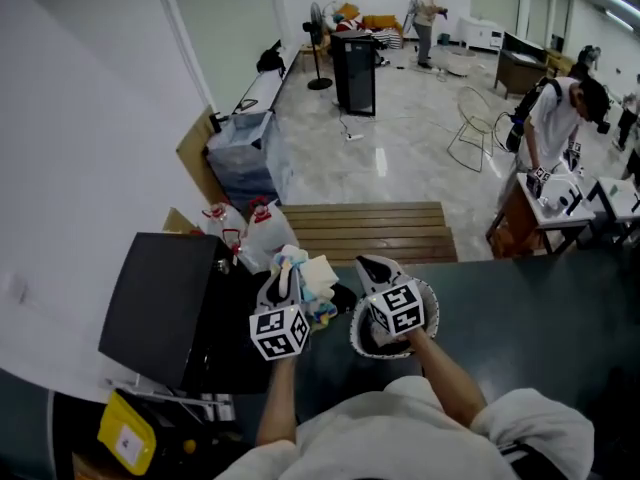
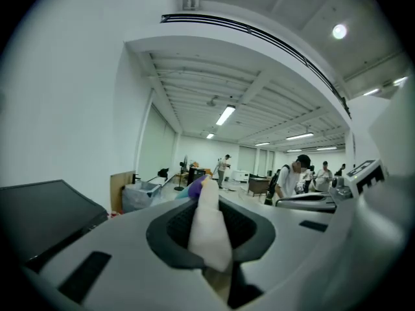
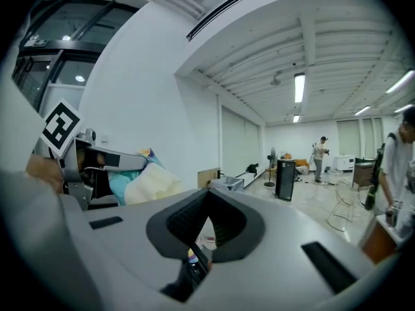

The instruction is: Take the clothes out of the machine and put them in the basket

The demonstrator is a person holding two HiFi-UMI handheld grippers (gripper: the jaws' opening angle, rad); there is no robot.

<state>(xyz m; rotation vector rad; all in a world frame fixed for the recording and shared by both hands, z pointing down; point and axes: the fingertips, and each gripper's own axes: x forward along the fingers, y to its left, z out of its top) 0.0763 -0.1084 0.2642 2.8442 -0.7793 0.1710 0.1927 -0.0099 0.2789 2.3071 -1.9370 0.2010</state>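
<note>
Clothes point(image 1: 312, 276): a white, pale-blue and multicoloured bundle, held up off the dark table point(image 1: 540, 308), just left of the basket and beside the black box's right edge.
Left gripper point(image 1: 284, 278): its fingers point(image 2: 170, 229) are closed on a white fold of the clothes, which runs up between them.
Right gripper point(image 1: 374, 268): its fingers point(image 3: 185, 222) meet tip to tip with nothing between them; it sits over the basket.
Basket point(image 1: 356, 336): round, with a white patterned rim, near the person. The right gripper covers most of it, so its inside is hard to make out.
Left side: a black box point(image 1: 160, 308), with a yellow thing point(image 1: 125, 430) nearer, partly cut off.
Beyond the clothes: red-capped bottles point(image 1: 268, 236), a wooden bench point(image 1: 370, 230) and a wrapped grey bin point(image 1: 240, 153).
Far floor: a black cabinet point(image 1: 355, 73), a wire chair point(image 1: 475, 128) and a standing person point(image 1: 428, 23).
Right edge: another person point(image 1: 555, 118) bends over a desk.
</note>
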